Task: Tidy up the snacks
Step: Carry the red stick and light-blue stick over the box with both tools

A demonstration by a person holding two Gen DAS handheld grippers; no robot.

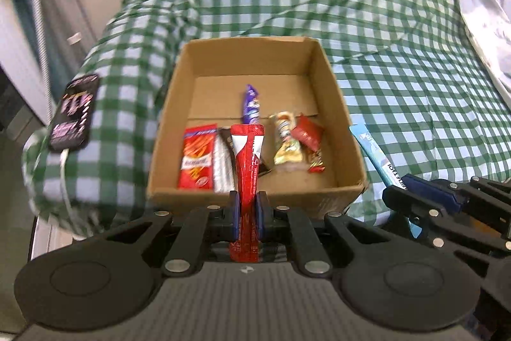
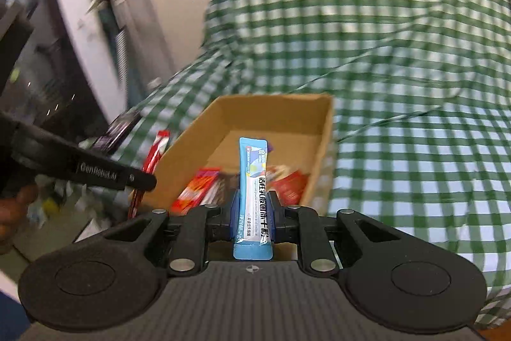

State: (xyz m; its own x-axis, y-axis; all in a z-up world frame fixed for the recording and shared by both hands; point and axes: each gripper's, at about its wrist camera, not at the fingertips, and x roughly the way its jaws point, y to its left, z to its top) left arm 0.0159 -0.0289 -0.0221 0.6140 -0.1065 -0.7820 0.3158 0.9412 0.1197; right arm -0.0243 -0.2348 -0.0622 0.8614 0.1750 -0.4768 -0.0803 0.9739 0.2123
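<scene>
A cardboard box (image 1: 335,104) stands on a green checked cloth and holds several snacks: a red packet (image 1: 196,160), a purple wrapper (image 1: 250,104), a gold candy (image 1: 287,146) and a red candy (image 1: 308,136). My left gripper (image 1: 247,210) is shut on a red stick packet (image 1: 247,155), held upright over the box's near wall. My right gripper (image 2: 252,213) is shut on a blue stick packet (image 2: 254,190) and holds it upright just before the box (image 2: 322,130); it also shows in the left wrist view (image 1: 415,197) at the box's right.
A dark phone-like packet (image 1: 75,112) lies on the cloth left of the box. The checked cloth (image 1: 415,85) stretches behind and to the right of the box. A white cabinet and floor lie beyond the cloth's left edge.
</scene>
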